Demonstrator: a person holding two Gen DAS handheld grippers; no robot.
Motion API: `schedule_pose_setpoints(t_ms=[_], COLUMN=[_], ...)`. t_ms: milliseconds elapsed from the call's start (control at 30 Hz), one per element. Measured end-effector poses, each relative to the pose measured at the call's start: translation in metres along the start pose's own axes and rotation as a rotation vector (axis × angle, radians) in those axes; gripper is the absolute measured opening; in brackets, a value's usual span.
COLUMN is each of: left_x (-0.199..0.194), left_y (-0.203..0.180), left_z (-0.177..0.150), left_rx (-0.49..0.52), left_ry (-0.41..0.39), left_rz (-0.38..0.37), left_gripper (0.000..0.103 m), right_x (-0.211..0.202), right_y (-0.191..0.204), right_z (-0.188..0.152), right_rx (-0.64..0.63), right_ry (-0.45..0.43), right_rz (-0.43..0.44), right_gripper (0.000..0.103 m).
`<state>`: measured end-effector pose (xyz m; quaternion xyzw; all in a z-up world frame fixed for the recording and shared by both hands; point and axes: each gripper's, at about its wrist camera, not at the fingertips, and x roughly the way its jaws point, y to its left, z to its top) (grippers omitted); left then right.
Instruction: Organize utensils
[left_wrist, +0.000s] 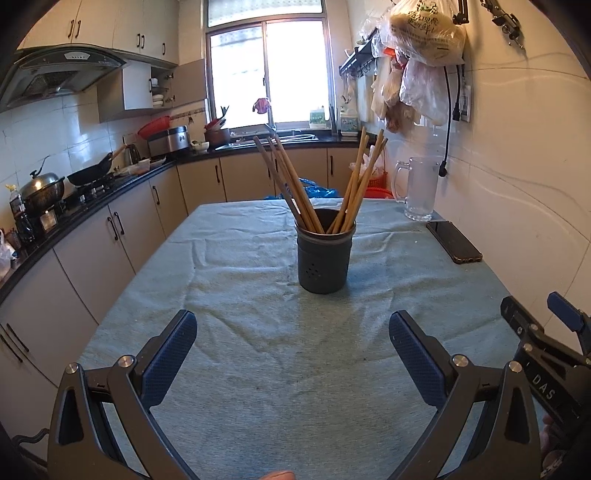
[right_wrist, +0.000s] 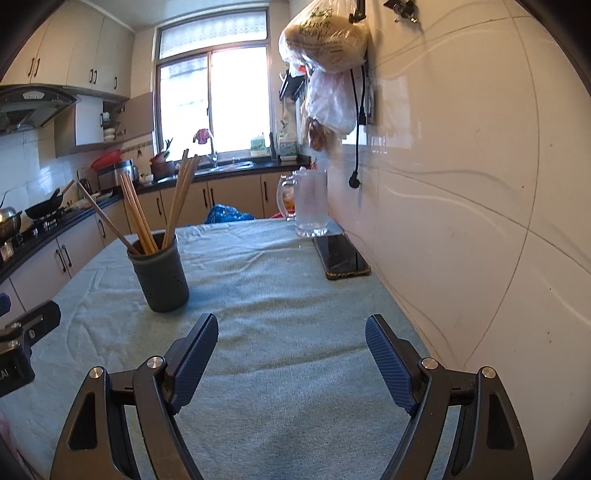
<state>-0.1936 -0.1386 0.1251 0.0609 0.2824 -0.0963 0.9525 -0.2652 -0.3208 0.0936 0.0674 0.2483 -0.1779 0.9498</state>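
The left tongs (left_wrist: 293, 345) stand wide with nothing between the pads, hanging low in the frame over a bare stretch of the desk (left_wrist: 240, 280), which is covered with a wrinkled pale green cloth. Straight ahead, at frame centre, the dark holder (left_wrist: 325, 254) stands upright with the chopsticks (left_wrist: 295, 184) fanned out of it in two bunches, one leaning left, one right. Cloth lies open on all sides of the holder. The desk's left edge runs diagonally from lower left toward the middle, with a gap to the kitchen cabinets (left_wrist: 92, 236) beyond.

The right tongs (right_wrist: 291, 345) are also spread wide and empty, over clear cloth in the lower middle of the right wrist view. There the holder sits at centre left. Along the desk's right edge, against the tiled wall (right_wrist: 461, 221), lie a black phone (right_wrist: 341, 256) and, just behind it, a glass mug (right_wrist: 310, 206), both well apart from the holder.
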Motion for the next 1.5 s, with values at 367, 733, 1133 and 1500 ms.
schedule_pose_setpoints(t_ms=[367, 733, 1133, 1500], left_x=[0.006, 0.01, 0.011, 0.012], left_y=[0.005, 0.007, 0.014, 0.025], left_z=[0.003, 0.002, 0.001, -0.002], left_rx=[-0.042, -0.051, -0.058, -0.06], left_ry=[0.005, 0.022, 0.027, 0.031], left_rz=[-0.003, -0.007, -0.003, 0.002], left_gripper=[0.103, 0.103, 0.103, 0.103], right_x=[0.01, 0.014, 0.013, 0.016], right_y=[0.007, 0.015, 0.027, 0.039], right_z=[0.002, 0.001, 0.003, 0.003], right_rx=[-0.038, -0.055, -0.08, -0.096], right_ry=[0.027, 0.044, 0.048, 0.071], right_rz=[0.017, 0.019, 0.026, 0.038], right_gripper=[0.086, 0.086, 0.086, 0.086])
